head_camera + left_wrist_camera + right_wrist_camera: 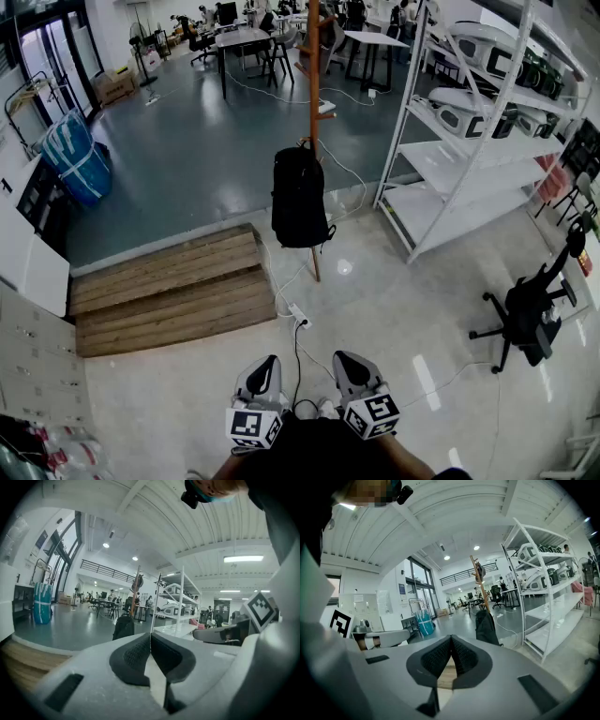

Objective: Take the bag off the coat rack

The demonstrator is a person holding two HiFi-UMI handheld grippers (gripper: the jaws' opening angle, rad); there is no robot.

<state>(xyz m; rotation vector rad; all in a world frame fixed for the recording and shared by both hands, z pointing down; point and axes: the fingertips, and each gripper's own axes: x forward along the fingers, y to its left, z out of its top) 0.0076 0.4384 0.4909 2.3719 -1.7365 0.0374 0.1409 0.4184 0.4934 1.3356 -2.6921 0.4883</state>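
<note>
Facing white shelving (469, 159) at my right, with a wooden coat rack (315, 112) beside it. Black bag (299, 197) — hanging on the rack's pole, clear of the floor. My left gripper (265, 367) and right gripper (347, 366) — held low, side by side, pointing nearly level toward the rack, jaws pressed together on nothing, well apart from the bag.

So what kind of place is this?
Most likely a big open office or lab workspace: desks stand at the far end, a tall white shelving rack holds machines, and a black office chair stands nearby.
</note>
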